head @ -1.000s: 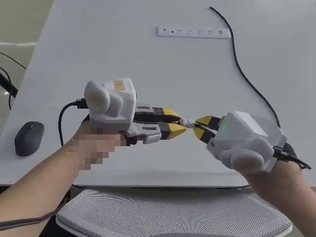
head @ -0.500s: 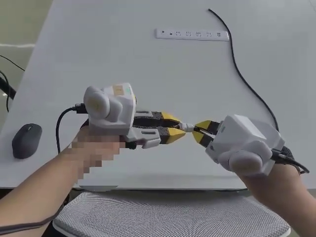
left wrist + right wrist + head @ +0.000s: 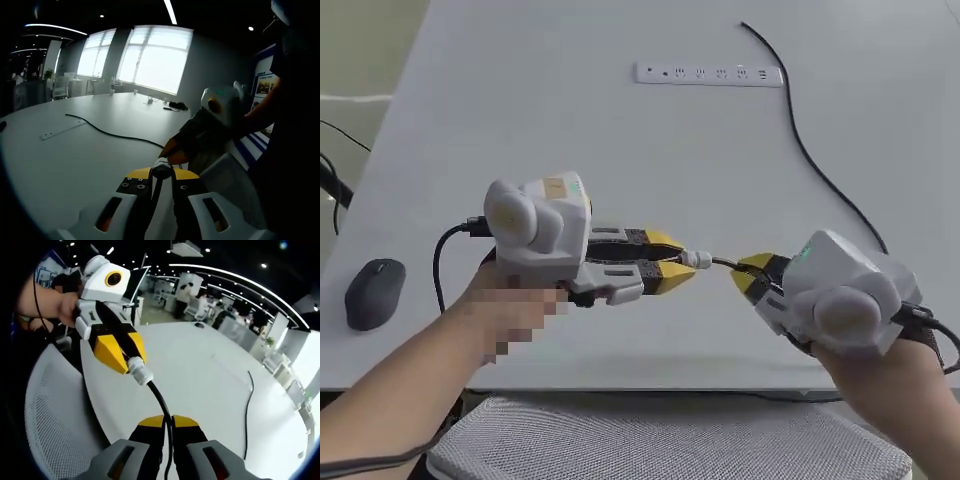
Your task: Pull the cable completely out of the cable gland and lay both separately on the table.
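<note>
- Status: mid-pull by the look of it, both parts in the air over the near edge of the desk, nothing laid down yet.
- Left tongs clamped on the cable gland; white gland nose poking out past the yellow tips, toward the right.
- Right tongs pinched together on the cable; in the right gripper view, thin black lead running straight between the two jaws.
- Short bare run of cable between gland nose and right tongs; two sets of tongs near each other, apart, not touching.
- Key geometry: cable's long axis roughly in line with the gland, running left to right across the head view, dipping slightly toward the right tongs. Way out = rightward, away from the left tongs.
- Judgement: straight pull along that axis with the right hand, left as anchor; off-axis tug likely to bind in the gland's seal.
- Length of cable inside the gland or behind the left tongs: cannot tell, hidden by the jaws.
- For lay-down: bare desk just beyond both hands, either side equally close.
- Clutter well apart from the work: power strip at the far side, black cord running past it toward the right edge, mouse at the left.
</note>
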Demonstrator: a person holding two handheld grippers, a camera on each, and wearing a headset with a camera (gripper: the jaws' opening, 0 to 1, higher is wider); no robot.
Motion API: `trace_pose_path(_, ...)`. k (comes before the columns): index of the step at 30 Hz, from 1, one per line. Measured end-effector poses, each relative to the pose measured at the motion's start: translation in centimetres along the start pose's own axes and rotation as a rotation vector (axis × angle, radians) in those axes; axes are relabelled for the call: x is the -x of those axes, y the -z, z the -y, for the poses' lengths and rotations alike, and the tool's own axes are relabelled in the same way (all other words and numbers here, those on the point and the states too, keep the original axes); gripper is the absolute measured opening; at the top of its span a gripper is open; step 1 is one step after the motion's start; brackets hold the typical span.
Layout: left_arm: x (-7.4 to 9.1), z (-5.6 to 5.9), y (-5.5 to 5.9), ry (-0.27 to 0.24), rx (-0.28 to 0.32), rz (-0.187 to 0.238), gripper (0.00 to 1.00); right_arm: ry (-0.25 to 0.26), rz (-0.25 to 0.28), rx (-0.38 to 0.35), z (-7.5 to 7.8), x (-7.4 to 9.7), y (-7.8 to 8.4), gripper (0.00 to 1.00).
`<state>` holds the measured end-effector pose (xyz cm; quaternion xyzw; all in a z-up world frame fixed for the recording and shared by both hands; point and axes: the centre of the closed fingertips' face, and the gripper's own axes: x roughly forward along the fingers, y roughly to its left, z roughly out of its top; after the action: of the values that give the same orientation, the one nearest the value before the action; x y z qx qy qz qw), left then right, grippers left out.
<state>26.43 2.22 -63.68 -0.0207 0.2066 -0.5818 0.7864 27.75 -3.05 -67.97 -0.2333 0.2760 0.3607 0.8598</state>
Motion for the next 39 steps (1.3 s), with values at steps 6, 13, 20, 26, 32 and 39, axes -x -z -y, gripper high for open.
trace_pose_path(6,-0.1,0.1,0.1,-0.003,0.001,-0.004,0.15,0.009,-0.011,-0.076,0.4,-0.2,1.1,0.0)
trace_pose_path(13,-0.2,0.1,-0.2,-0.012,0.002,0.004,0.15,0.043,-0.027,-0.226,1.5,-0.3,3.0,0.0)
trace_pose_path(20,-0.4,0.2,-0.2,-0.018,0.003,0.007,0.15,0.061,-0.034,-0.373,2.1,-0.5,4.7,0.0)
trace_pose_path(26,-0.5,0.2,-0.4,-0.02,0.006,0.013,0.15,0.087,-0.044,-0.462,2.4,-0.7,5.9,0.0)
trace_pose_path(32,-0.6,0.2,-0.4,-0.023,0.007,0.014,0.15,0.099,-0.055,-0.549,2.4,-0.9,6.8,0.0)
trace_pose_path(39,-0.9,0.3,-0.4,-0.021,0.013,0.02,0.15,0.093,-0.057,-0.59,2.2,-1.0,7.1,0.0)
